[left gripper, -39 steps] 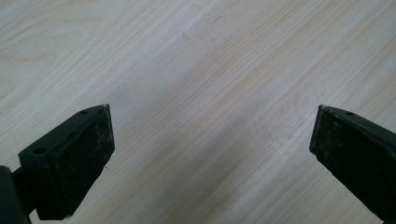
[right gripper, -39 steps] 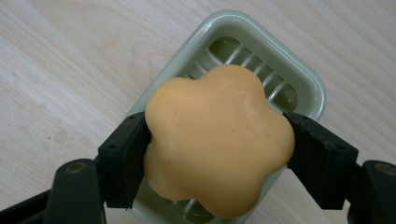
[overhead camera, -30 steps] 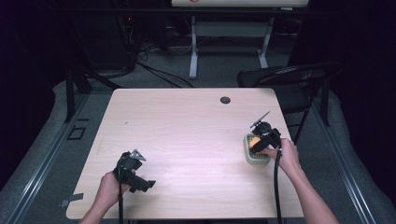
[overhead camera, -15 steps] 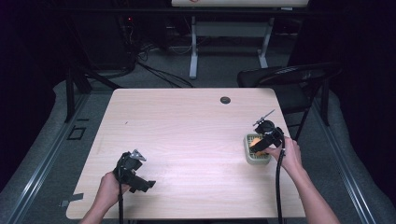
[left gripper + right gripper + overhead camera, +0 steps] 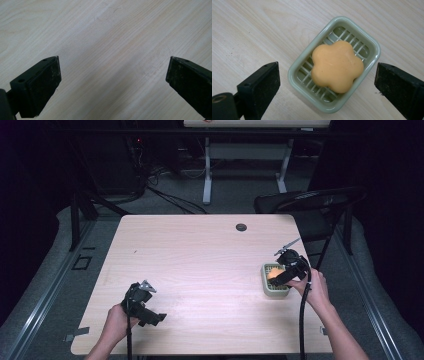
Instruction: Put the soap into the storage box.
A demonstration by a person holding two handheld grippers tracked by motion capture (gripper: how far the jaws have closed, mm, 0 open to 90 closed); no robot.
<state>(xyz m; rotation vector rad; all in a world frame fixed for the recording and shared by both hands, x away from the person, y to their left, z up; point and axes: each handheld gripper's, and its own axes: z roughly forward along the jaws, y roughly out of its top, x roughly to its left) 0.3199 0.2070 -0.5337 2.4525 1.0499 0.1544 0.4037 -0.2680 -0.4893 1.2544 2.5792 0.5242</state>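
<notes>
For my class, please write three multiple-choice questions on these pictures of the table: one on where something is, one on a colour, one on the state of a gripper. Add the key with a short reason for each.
1. Where does the pale green slatted soap dish stand on the light wooden table?
A. near the person's right edge
B. at the far left corner
C. on the floor under the chair

2. What colour is the flower-shaped soap bar lying in the dish?
A. blue
B. orange
C. white

3. How does the right gripper stand?
A. shut on the soap
B. shut on the dish rim
C. open, its fingers apart on either side of the dish

Key: 1 A, the high view shows the dish by the right hand. 2 B, the right gripper view shows an orange bar. 3 C, both fingers stand clear of the dish, touching nothing.
</notes>
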